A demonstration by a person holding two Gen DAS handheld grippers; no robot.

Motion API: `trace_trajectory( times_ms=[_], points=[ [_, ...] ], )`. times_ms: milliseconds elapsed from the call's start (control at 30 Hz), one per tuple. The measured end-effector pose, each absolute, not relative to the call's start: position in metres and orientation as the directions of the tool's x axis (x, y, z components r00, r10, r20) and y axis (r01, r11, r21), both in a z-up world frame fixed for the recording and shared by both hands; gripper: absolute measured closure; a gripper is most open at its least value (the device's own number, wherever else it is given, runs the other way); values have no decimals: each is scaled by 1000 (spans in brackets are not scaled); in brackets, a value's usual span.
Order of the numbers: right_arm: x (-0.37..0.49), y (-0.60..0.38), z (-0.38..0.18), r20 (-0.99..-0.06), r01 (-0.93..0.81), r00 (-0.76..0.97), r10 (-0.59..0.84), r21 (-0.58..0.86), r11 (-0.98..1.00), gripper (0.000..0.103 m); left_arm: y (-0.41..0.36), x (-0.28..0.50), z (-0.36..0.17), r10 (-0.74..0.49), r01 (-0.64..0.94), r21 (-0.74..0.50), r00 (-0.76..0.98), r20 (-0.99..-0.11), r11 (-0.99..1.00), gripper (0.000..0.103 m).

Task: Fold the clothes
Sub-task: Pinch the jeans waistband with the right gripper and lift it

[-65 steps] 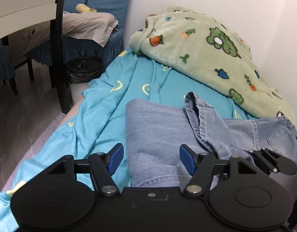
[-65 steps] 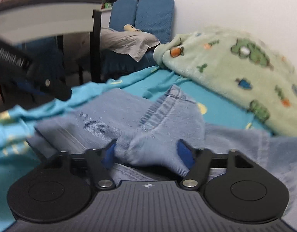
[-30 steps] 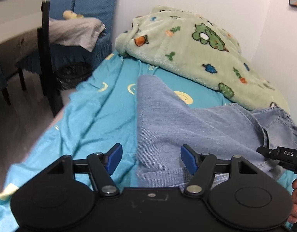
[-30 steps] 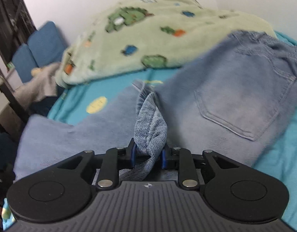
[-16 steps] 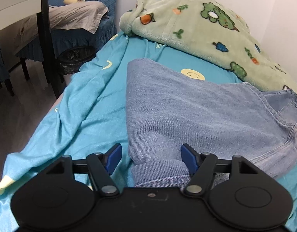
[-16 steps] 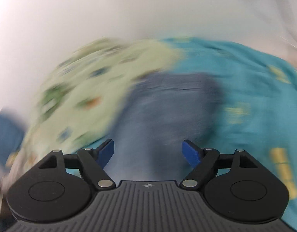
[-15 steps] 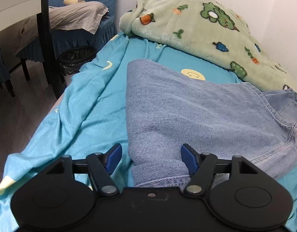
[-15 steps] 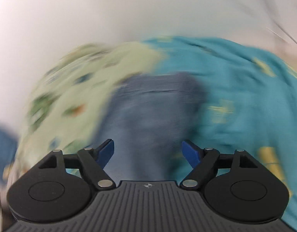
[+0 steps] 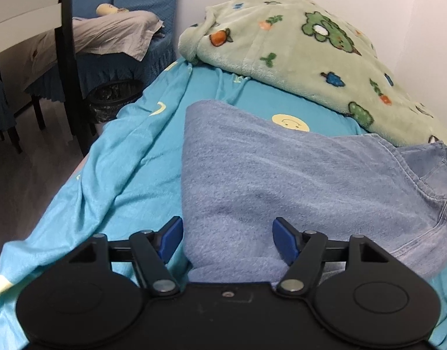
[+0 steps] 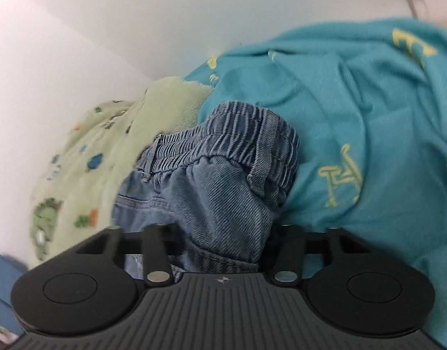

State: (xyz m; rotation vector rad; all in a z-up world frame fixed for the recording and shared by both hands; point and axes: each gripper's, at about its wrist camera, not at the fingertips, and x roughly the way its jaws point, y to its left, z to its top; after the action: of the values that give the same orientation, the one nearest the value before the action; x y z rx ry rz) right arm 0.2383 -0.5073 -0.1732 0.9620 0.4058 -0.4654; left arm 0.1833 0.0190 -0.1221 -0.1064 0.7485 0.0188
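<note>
Between the spread blue fingers [image 9: 171, 239] of the left hand-held gripper [image 9: 228, 240] lies the near edge of the jeans [image 9: 281, 180], with the jaws wide apart and gripping nothing; the left finger sits just off the denim's left border, over the teal bedsheet [image 9: 130, 157]. From that gripper the jeans stretch away as a broad folded panel across the bed, their far left corner reaching toward a yellow smiley print [image 9: 290, 122] on the sheet. Beyond the jeans, against the white wall, a pale green blanket [image 9: 296, 52] with cartoon prints is heaped. Left of the jeans, past the bed's edge, stand a dark waste bin [image 9: 112, 99] and a blue-covered chair [image 9: 121, 14] draped with grey cloth.

The right hand-held gripper [image 10: 223, 242] has bunched denim of the jeans [image 10: 220, 180] filling the space between its arms; its fingertips are hidden behind the cloth, so whether it is clamped I cannot tell. The elastic waistband [image 10: 238, 134] rises just beyond it, with the bedsheet [image 10: 369, 116] to the right and the green blanket [image 10: 107, 134] to the left.
</note>
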Motion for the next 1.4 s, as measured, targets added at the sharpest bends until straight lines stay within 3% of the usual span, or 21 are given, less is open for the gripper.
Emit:
trace_trajectory(
  times_ms=[267,467,667,900,1100,1233,1400],
  points=[
    [231,-445,-99,-397,525,843,-362,465,712,79,25,179,-103,-42,-30,-100,766,-642,995,38],
    [220,-405,-61,-310,475,866,-391,268,838,80,38,159,-66,-80,-13,-157,816,-572,988,38],
    [212,-433,-62,-383,470,863,-329,367,803,80,54,154,-56,-89,-34,-208,828,-553,978,38],
    [202,-353,-22,-216,353,923,-318,149,924,83,64,156,-43,-105,-44,-265,845,-523,963,38],
    [193,-225,6,-24,135,990,-137,-86,987,84,86,148,-31,-136,-56,-363,866,-481,930,38],
    [178,-136,-54,-74,-99,994,82,-273,957,87,110,144,-30,-181,-61,-477,877,-445,877,38],
    [164,-74,-145,-281,-318,936,214,-409,855,90,123,142,-28,-162,-87,-487,880,-446,869,38]
  ],
)
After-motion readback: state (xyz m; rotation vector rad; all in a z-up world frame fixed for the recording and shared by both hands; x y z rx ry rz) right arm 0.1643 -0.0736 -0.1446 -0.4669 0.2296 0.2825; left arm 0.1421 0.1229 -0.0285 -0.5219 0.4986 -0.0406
